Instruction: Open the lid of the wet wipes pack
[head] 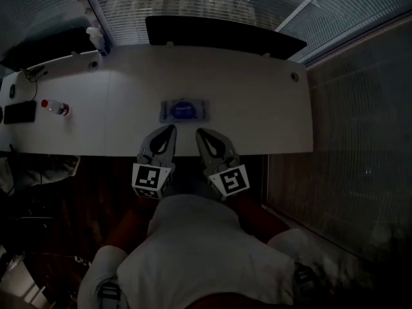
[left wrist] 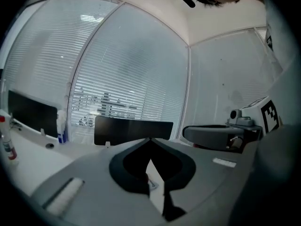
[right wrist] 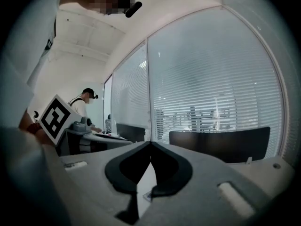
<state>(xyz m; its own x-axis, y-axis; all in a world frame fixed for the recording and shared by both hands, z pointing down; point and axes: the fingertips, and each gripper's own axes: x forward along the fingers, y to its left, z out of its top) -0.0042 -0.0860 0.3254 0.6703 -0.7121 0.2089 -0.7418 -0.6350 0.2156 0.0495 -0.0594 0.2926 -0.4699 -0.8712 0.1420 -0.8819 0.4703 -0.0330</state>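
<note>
The wet wipes pack (head: 184, 111) lies flat on the white table (head: 257, 108), blue-grey with a darker oval lid on top that looks closed. Both grippers hover at the table's near edge, just short of the pack and apart from it. My left gripper (head: 172, 129) points at the pack's near left side, its jaws shut on nothing. My right gripper (head: 199, 132) sits beside it to the right, also shut and empty. In the left gripper view (left wrist: 150, 139) and the right gripper view (right wrist: 151, 144) the tips meet, and the jaws hide the pack.
A red-capped bottle (head: 56, 107) and a flat black object (head: 19, 112) lie at the table's left end. A spray bottle (head: 96, 38) and a long black panel (head: 219, 34) stand along the far edge before blinds. Another person (right wrist: 84, 102) is at a desk behind.
</note>
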